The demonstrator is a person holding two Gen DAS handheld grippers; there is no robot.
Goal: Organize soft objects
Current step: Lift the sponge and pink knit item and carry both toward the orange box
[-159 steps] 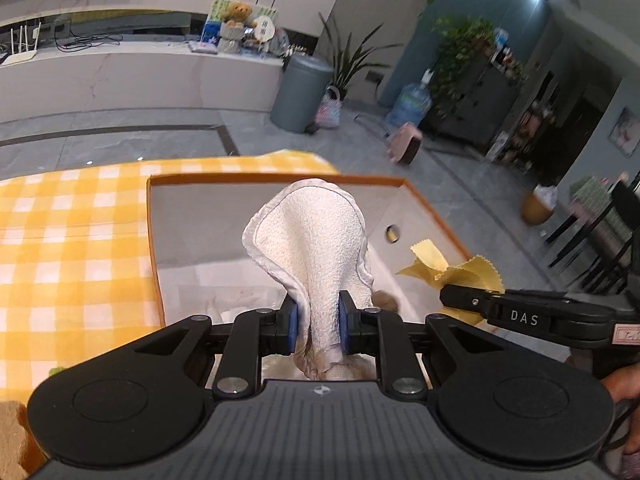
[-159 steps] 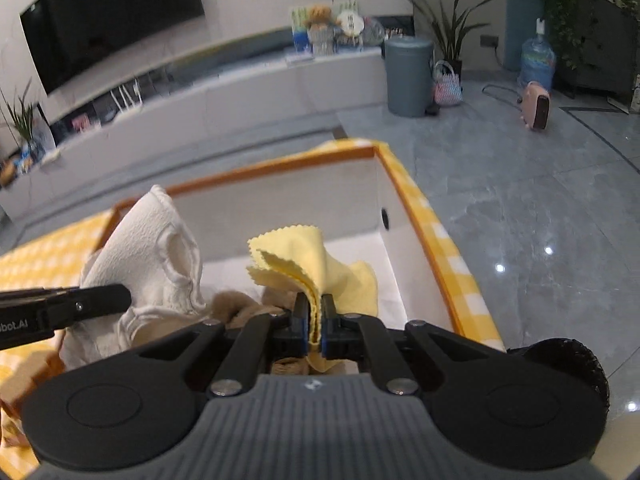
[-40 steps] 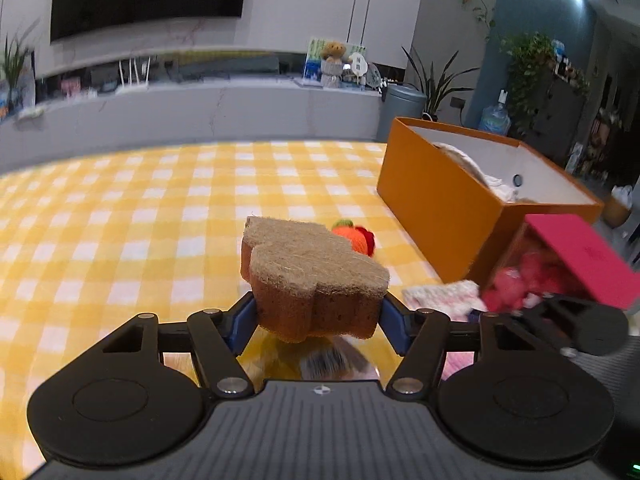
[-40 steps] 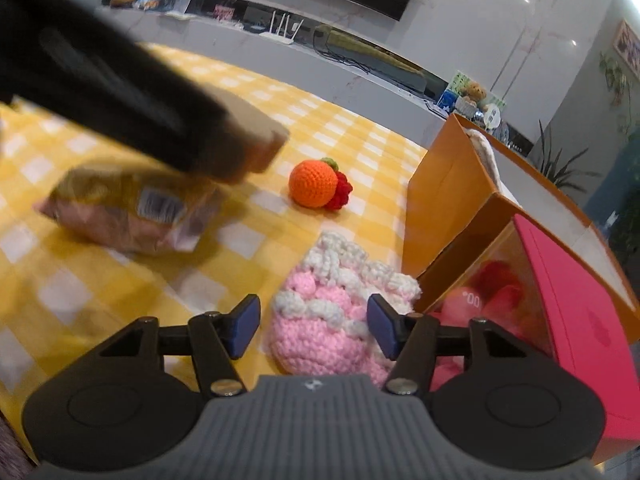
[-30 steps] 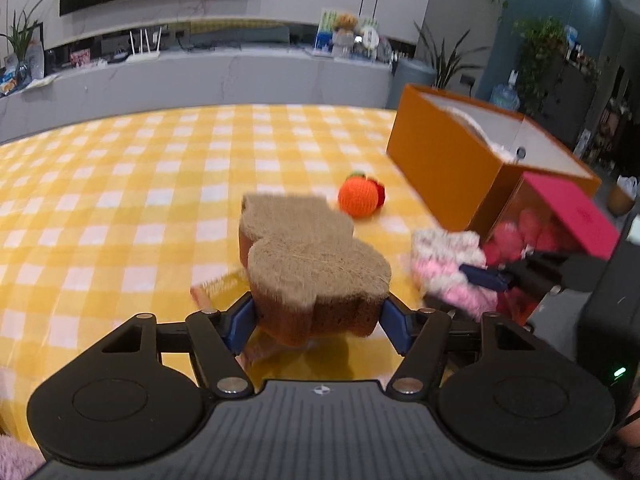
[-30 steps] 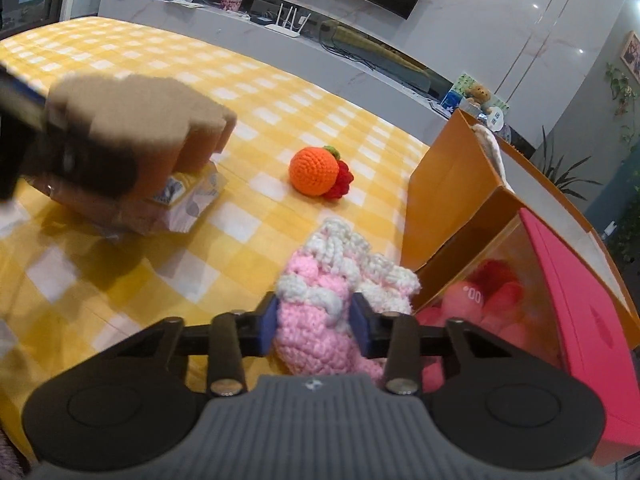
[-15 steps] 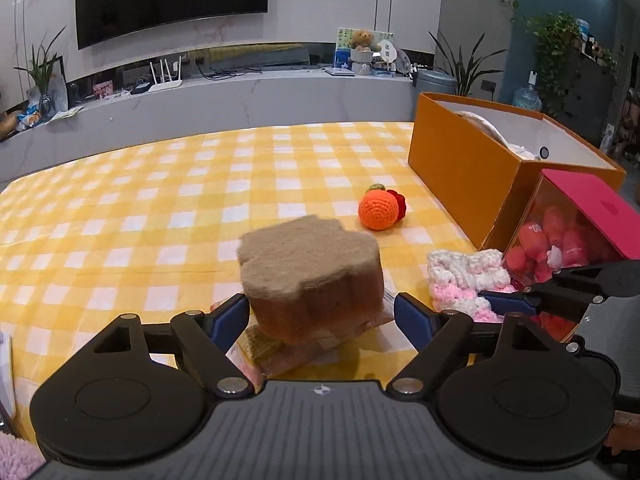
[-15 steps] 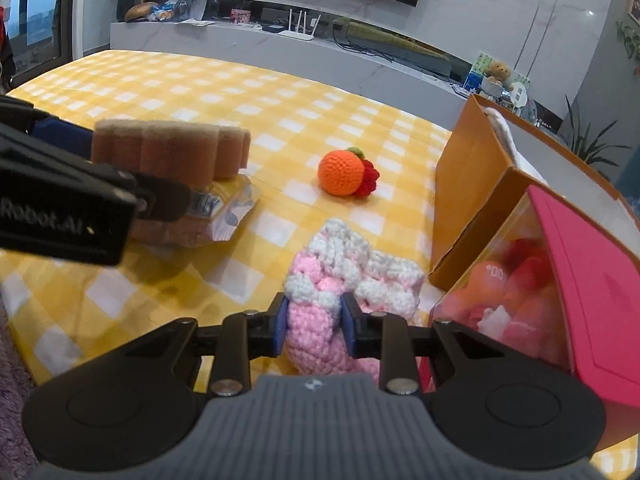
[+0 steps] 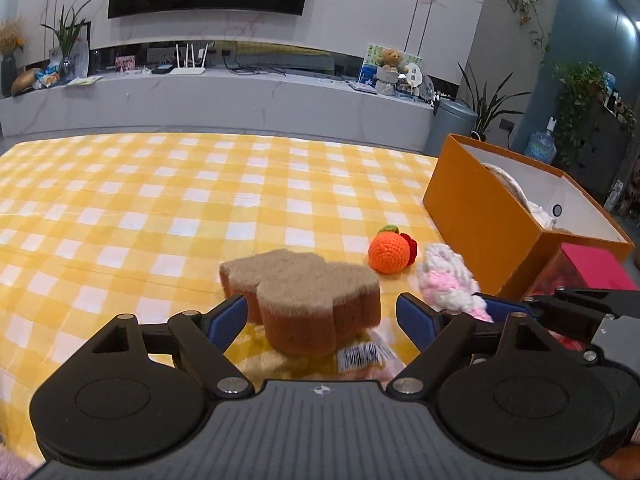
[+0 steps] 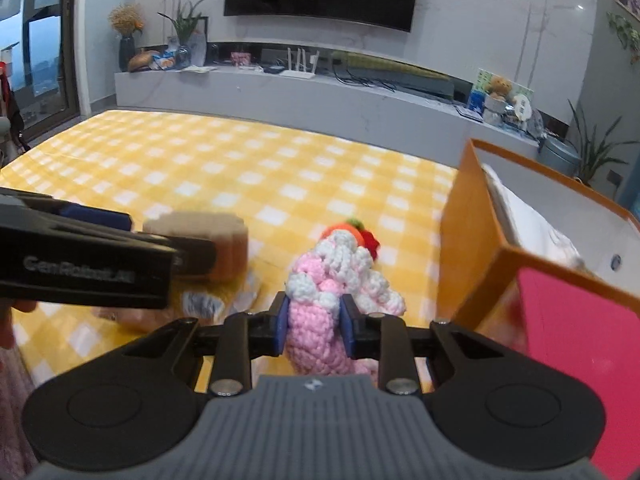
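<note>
Right wrist view: the right tool (image 10: 313,330) is clamped on the pink-and-white crocheted soft piece (image 10: 332,300), its long axis pointing away toward the open orange cardboard box (image 10: 532,240), which already holds white cloth. The left tool (image 9: 320,316) gapes around the tan bread-shaped sponge (image 9: 304,296), not gripping. Sponge, orange crocheted ball (image 9: 389,254) remain on the counter.

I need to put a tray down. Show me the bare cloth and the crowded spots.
Bare: the checked tablecloth from the sponge back to its far edge and out to its left side. Crowded: the near right corner, where the crochet orange, pink knit piece, orange box and pink box cluster.
</note>
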